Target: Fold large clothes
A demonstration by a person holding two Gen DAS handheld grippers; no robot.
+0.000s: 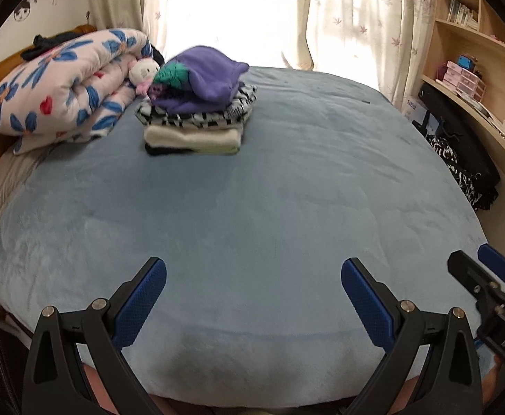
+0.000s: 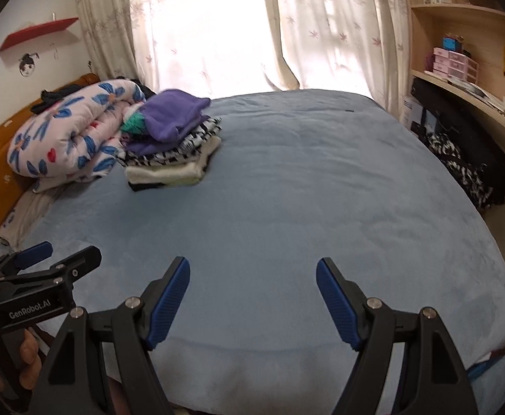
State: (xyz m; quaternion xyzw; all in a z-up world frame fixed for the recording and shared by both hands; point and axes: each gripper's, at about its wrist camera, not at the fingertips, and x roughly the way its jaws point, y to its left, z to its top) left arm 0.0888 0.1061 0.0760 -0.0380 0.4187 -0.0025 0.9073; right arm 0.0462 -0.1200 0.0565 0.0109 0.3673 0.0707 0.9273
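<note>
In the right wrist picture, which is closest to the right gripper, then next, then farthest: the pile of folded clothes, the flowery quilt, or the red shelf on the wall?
From the right gripper, fingers open:
1. Pile of folded clothes, ahead and left on the bed.
2. Flowery quilt, farther left, by the headboard.
3. Red shelf, high on the left wall.

Two black hand-held grippers with blue ribbed finger pads sit side by side, level, pointing toward twelve o'clock. The left gripper (image 1: 254, 271) has its jaws spread wide, holding nothing. The right gripper (image 2: 252, 269), at its three o'clock, is equally spread and holds nothing.
</note>
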